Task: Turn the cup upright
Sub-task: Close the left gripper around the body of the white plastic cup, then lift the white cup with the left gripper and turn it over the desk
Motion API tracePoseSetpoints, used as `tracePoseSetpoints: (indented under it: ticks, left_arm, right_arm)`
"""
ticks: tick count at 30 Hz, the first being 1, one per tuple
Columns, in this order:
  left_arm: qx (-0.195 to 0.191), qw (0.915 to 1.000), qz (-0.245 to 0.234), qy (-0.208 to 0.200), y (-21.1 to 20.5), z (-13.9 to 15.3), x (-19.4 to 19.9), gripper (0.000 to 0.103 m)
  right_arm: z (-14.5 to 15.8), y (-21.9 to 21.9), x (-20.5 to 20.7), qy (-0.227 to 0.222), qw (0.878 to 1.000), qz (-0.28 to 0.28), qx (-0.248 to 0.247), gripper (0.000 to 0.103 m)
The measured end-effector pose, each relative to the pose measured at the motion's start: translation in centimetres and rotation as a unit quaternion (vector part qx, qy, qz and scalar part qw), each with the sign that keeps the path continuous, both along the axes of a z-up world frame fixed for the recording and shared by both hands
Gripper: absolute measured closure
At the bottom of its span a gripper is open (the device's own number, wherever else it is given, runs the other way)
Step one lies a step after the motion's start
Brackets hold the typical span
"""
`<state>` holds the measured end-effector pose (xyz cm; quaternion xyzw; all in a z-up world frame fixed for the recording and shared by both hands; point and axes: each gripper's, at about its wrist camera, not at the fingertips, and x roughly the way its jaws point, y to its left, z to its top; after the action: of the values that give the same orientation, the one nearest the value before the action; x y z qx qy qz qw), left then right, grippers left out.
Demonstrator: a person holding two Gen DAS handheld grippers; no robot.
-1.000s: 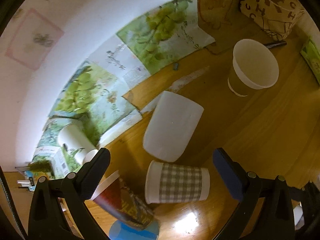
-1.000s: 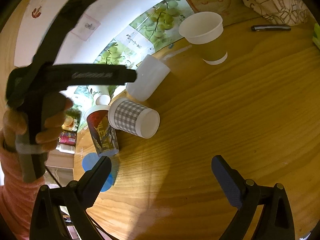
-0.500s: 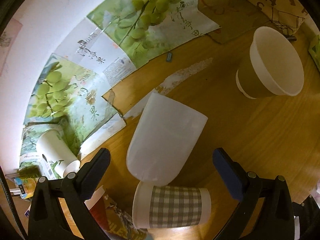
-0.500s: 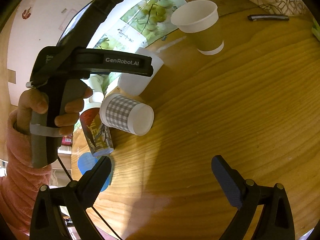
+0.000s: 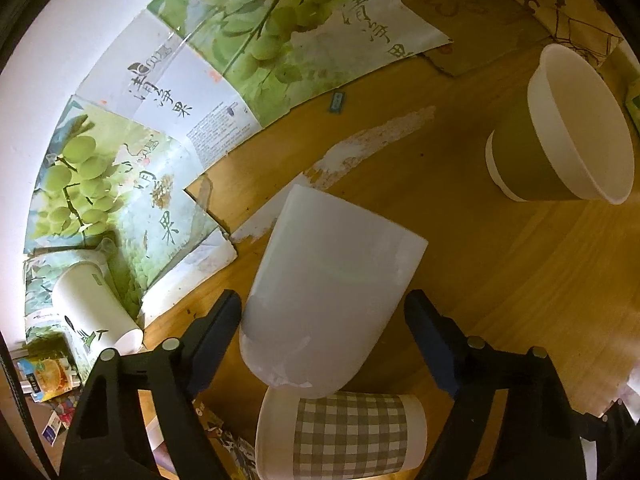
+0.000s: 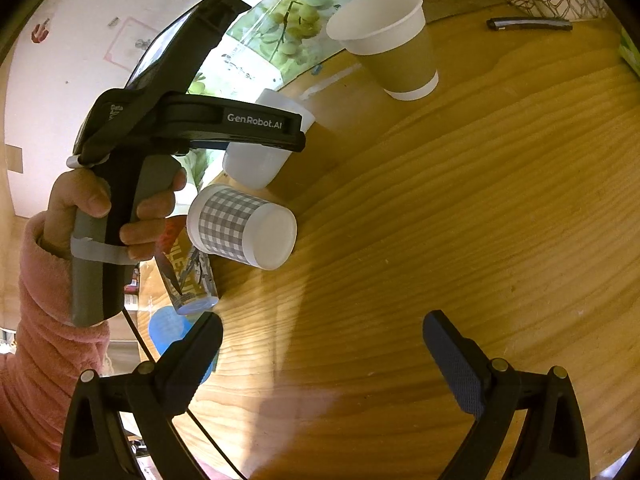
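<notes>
A plain white cup [image 5: 328,292] lies on its side on the wooden table [image 5: 500,280], its closed base toward me. My left gripper [image 5: 322,324] is open, its fingers on either side of the cup's base end; contact is not clear. The same cup shows in the right wrist view [image 6: 260,160], partly hidden by the left gripper's body [image 6: 192,124]. A grey checked cup [image 5: 340,436] lies on its side just below it, also in the right wrist view [image 6: 240,232]. My right gripper [image 6: 322,356] is open and empty over bare table.
A brown cup with a white rim [image 5: 560,132] stands upright at the right, also in the right wrist view [image 6: 392,44]. A printed cup [image 6: 188,276] stands inverted at the table's left edge. Grape-print sheets [image 5: 192,92] line the wall. A pen [image 6: 528,24] lies far right.
My left gripper has moved forward and down until its fingers flank the white cup, and its jaws have narrowed. The right gripper has stayed nearly still.
</notes>
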<state>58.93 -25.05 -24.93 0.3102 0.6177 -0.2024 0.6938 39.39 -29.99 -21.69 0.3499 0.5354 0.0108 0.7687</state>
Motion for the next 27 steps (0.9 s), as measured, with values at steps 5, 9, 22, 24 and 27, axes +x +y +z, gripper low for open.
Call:
tracePoseSetpoints:
  ticks: [5, 9, 22, 24, 27]
  left_arm:
    - [0.011, 0.9998, 0.007, 0.011, -0.2, -0.9, 0.3, 0.032]
    - [-0.001, 0.9997, 0.020, 0.017, 0.7, -1.4, 0.7, 0.032]
    - [-0.020, 0.9995, 0.022, 0.013, 2.8, -0.5, 1.8, 0.033]
    - [-0.026, 0.9994, 0.022, 0.009, 3.0, 0.1, 1.8, 0.033]
    - [-0.036, 0.9990, 0.024, 0.008, 3.4, 1.1, 1.8, 0.033]
  right_arm:
    - [-0.1, 0.0, 0.0, 0.001, 1.000, 0.000, 0.001, 0.002]
    - [-0.1, -0.1, 0.0, 0.001, 1.000, 0.000, 0.001, 0.002]
    - [0.0, 0.3, -0.4, 0.002, 1.000, 0.002, -0.004, 0.002]
    - [0.0, 0.5, -0.4, 0.002, 1.000, 0.003, -0.005, 0.002]
    - [0.2, 0.7, -0.4, 0.000, 1.000, 0.006, -0.008, 0.002]
